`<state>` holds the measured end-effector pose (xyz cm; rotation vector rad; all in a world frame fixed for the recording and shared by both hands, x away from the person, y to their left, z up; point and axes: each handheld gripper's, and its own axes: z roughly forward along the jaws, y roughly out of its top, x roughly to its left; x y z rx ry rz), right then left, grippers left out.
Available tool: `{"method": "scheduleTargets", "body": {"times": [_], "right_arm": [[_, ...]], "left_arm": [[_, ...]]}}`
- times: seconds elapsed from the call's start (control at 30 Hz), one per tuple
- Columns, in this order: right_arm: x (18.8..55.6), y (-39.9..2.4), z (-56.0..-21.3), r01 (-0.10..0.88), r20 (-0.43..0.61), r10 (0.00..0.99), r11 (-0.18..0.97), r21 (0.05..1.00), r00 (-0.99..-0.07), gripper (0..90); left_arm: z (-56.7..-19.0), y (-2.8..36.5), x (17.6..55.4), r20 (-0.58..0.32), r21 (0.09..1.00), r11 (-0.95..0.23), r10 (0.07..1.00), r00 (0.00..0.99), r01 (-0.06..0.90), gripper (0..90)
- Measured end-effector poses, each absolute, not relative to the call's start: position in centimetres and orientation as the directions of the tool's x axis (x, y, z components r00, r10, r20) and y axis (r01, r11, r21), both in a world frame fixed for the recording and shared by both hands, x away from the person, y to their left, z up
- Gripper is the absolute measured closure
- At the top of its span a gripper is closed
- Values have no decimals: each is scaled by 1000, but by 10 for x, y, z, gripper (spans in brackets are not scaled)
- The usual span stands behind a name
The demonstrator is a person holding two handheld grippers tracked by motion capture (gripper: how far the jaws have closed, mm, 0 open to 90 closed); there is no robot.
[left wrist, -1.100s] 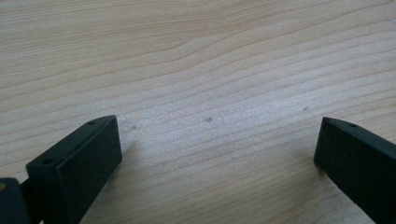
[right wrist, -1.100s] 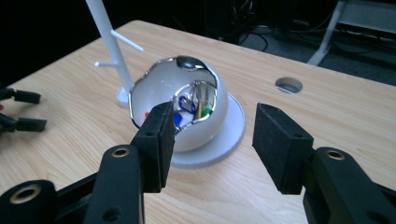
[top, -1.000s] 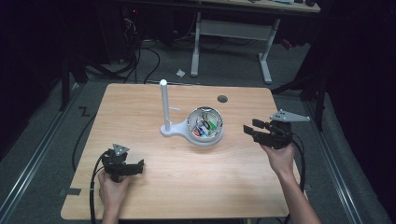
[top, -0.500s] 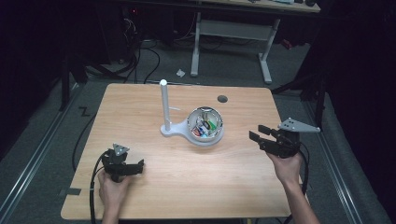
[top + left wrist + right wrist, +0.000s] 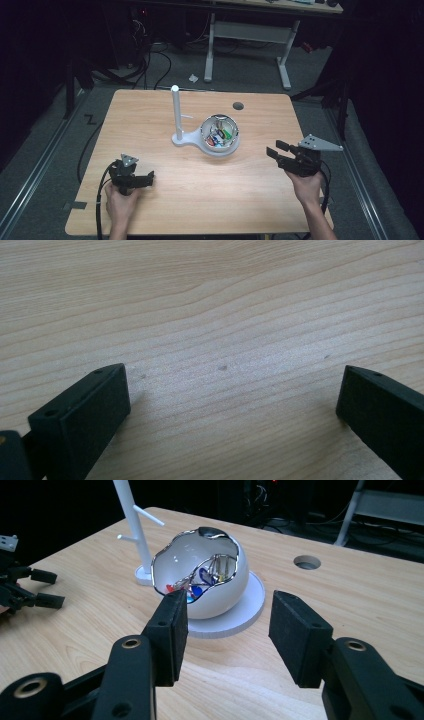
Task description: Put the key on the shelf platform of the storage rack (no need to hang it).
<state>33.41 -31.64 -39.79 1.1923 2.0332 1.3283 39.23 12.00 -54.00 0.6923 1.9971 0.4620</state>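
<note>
A white egg-shaped bowl (image 5: 219, 136) with a silvery jagged rim stands mid-table on a round white base, joined to an upright white post (image 5: 175, 112) with short pegs. Small colourful items lie inside the bowl (image 5: 210, 577). My right gripper (image 5: 272, 151) hovers right of the bowl and points at it; its jaws are open with nothing between them (image 5: 227, 605). My left gripper (image 5: 150, 177) rests near the front left and points right. Its jaws stand wide open over bare wood (image 5: 231, 377). It also shows far off in the right gripper view (image 5: 56, 588).
The wooden table (image 5: 210, 205) has a round hole (image 5: 238, 105) at the back right of the bowl. A cable (image 5: 100, 200) trails from the left gripper over the front edge. Behind the table stands a white desk frame (image 5: 250, 35) on a dark floor.
My right gripper has moved to the right and nearer the table's front edge, a little lower. The left gripper and the bowl have stayed where they were.
</note>
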Motion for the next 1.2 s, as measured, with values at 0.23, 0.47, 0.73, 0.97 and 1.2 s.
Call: {"method": "scheduleTargets", "body": {"times": [0.23,0.47,0.73,0.97,1.2], "right_arm": [[332,-315,-407,430,104,840,162,888,-532,498],[333,-312,-417,439,102,841,170,882,-531,505],[336,-305,-432,458,93,845,190,868,-527,501],[340,-301,-444,474,93,848,198,858,-522,497],[346,-299,-456,498,106,851,196,845,-515,487]], "left_arm": [[-540,120,392,-659,573,769,638,-398,284,10],[-540,120,392,-659,573,768,639,-397,285,10],[-540,120,392,-658,573,767,641,-395,288,11],[-540,119,392,-661,567,772,634,-401,287,10],[-540,119,392,-662,566,773,633,-402,286,10]]}}
